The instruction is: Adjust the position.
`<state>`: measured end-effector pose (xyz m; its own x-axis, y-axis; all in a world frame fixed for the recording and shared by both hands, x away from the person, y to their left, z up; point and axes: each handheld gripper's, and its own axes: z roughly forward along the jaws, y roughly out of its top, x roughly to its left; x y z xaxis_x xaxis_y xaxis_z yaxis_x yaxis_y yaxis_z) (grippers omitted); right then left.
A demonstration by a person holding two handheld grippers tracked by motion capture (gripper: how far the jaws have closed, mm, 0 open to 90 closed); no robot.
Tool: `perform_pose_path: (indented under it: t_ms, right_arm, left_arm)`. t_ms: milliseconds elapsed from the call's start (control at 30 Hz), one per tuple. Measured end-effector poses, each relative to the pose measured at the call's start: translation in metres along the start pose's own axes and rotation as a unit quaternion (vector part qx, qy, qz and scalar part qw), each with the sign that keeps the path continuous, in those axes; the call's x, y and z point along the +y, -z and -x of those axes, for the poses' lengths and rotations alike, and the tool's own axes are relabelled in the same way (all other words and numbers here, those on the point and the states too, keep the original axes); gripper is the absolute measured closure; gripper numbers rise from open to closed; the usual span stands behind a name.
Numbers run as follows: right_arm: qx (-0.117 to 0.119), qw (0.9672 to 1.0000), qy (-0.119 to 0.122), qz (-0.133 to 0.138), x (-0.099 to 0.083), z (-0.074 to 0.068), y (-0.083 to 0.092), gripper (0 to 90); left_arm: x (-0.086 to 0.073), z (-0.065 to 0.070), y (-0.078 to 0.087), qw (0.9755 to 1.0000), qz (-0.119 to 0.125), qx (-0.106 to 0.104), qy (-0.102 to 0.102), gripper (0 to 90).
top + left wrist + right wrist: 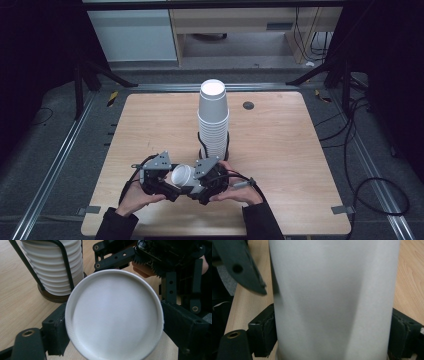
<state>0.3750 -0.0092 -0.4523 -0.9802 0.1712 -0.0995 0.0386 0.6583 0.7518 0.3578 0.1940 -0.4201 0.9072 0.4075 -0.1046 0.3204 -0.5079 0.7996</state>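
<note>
White paper cup, a single one lying on its side, sits between your two tools near the front edge of the light wooden surface, its round end turned up toward the high camera. Your left tool closes on it from the left: in the left gripper view the cup's circular face sits squarely between the two black jaws, each jaw pressed against its rim. Your right tool grips the same cup from the right; in the right gripper view the cup's plain white wall stands between the jaws, and both pads bear on its sides. So both tools are holding the one cup, narrow to its width. Your hands wrap the tool bodies from below, the left hand and right hand close together, dark sleeves coming in from the bottom edge. Just behind the tools, nearly touching the right one, stands a tall stack of white paper cups, upside down and nested, held in a black wire holder with a round dark base; the left gripper view shows the stack's ribbed rims beside a wire upright. A small dark round grommet sits in the surface farther back, well apart from the cups.
</note>
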Motion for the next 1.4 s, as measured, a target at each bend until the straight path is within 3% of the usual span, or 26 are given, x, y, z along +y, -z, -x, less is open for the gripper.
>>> perform_pose_path:
  t_ms: [700,1400]
  right_arm:
    - [0.000,0.9999,0.007,-0.010,0.0039,-0.0003,-0.0034,13.4]
    - [0.004,0.9999,-0.015,0.005,0.0043,0.0012,0.0002,7.9]
  left_arm:
    - [0.0001,-0.0007,0.0024,1.0000,0.001,0.001,0.002,21.5]
    - [0.0010,0.0013,0.0051,1.0000,0.006,0.005,-0.006,22.9]
